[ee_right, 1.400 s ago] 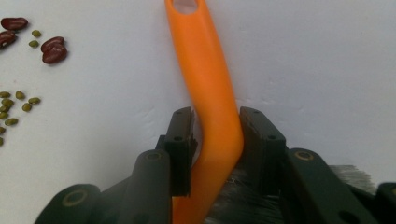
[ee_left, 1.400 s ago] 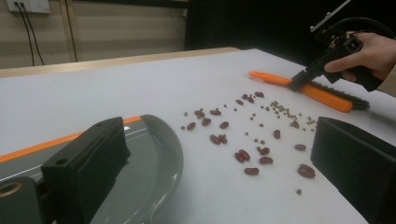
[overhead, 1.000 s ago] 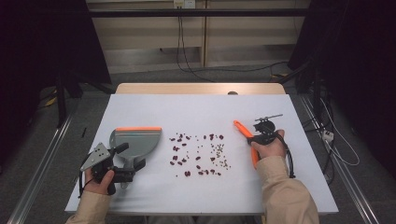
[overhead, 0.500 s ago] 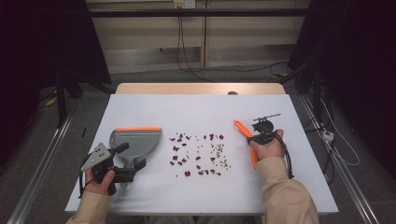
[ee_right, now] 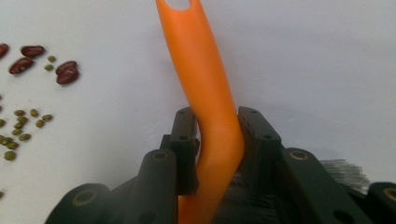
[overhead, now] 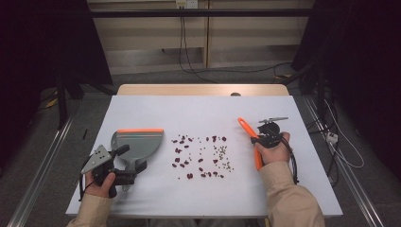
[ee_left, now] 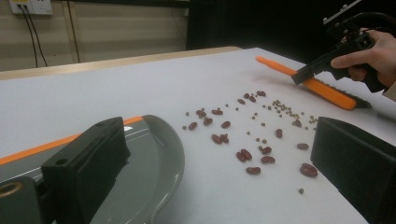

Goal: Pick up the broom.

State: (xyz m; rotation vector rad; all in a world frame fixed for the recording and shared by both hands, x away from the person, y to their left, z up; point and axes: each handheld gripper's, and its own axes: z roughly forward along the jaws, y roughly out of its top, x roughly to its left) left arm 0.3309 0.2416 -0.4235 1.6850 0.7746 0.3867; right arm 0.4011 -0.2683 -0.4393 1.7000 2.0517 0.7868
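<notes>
Right hand-held gripper is what I have pinching the orange brush on its handle; in the right gripper view both jaws press the orange handle from either side, with the dark bristles just behind them. Left hand-held gripper sits at the near end of the grey dustpan, but I cannot tell whether its jaws bear on the dustpan's handle. Taking the scatter of beans as my landmark, the brush lies just right of it on the counter and the dustpan just left of it, orange lip away from me.

I judge the brush light and stiff, its smooth curved plastic liable to twist in a pinch, so the narrow waist where I hold it suits best. The beans look hard, small and prone to roll, so I would sweep low and gently toward the dustpan.
</notes>
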